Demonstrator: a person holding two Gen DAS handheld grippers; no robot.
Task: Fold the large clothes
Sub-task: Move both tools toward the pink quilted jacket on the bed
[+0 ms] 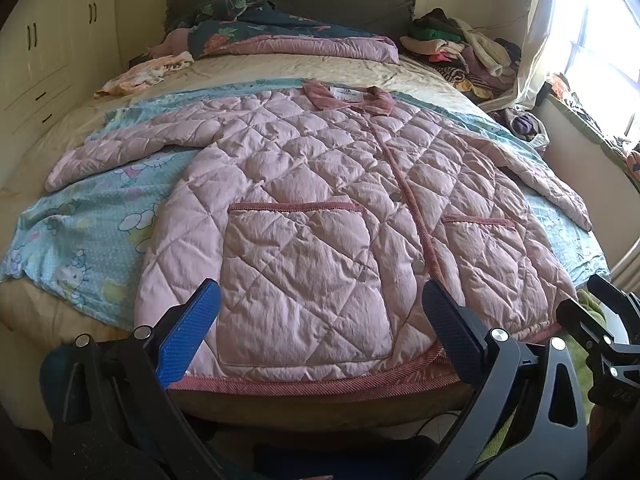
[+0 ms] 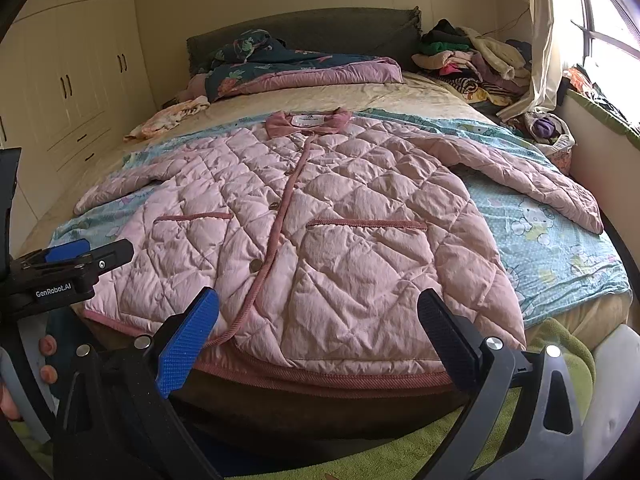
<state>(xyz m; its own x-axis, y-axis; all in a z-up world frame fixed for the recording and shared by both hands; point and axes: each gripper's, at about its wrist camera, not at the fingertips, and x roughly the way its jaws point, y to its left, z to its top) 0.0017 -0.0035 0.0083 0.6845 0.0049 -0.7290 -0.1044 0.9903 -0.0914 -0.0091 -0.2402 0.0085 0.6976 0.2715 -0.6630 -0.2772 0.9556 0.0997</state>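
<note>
The pink quilted jacket (image 1: 320,208) lies spread flat and face up on the bed (image 1: 68,312), over a blue cartoon sheet (image 1: 80,232), buttoned, hem at the near edge. Its left sleeve (image 1: 132,140) stretches out to the side, no fold made in it. The left tool (image 1: 320,336) hovers wide open over the hem, holding nothing. The right tool (image 2: 316,336) is likewise spread and empty. The right sleeve (image 2: 532,176) also lies extended. Folding looks not yet begun; every fold remains.
</note>
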